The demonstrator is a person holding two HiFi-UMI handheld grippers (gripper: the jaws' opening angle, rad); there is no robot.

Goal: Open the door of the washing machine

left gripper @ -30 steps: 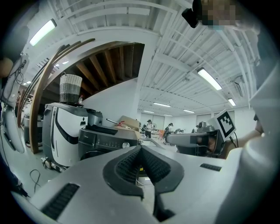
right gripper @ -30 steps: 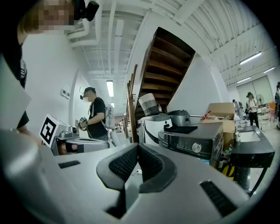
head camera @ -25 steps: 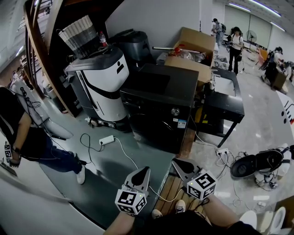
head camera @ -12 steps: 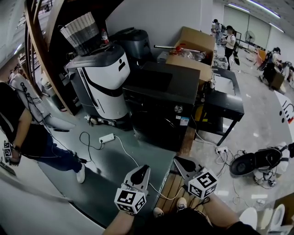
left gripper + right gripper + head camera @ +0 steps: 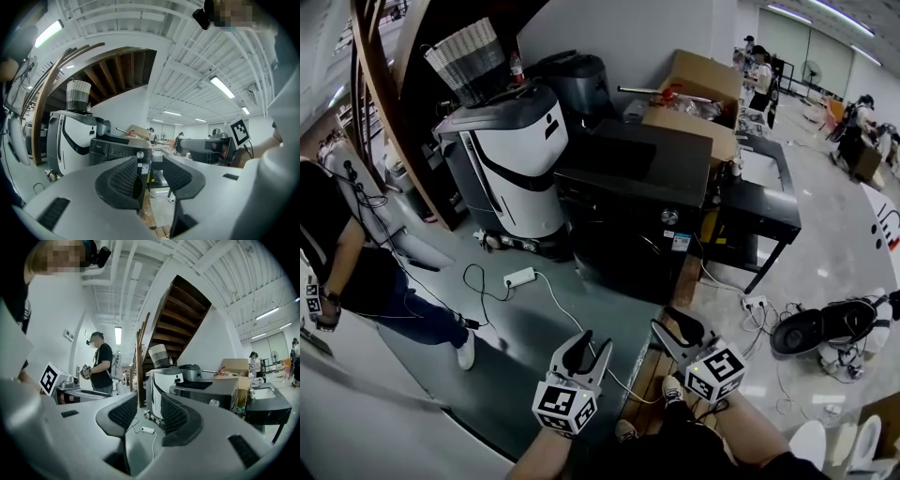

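My left gripper (image 5: 589,343) and right gripper (image 5: 671,322) are both opening, with nothing between their jaws. The washer (image 5: 628,225) stands well ahead, beside a white machine (image 5: 514,159). Its door is likely rigid and latched. I'd pull at its handle, which I can't make out from here.

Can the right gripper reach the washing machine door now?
Probably not yet: the right gripper, jaws opening and empty, hangs well short of the washing machine. Only floor and cable lie between.
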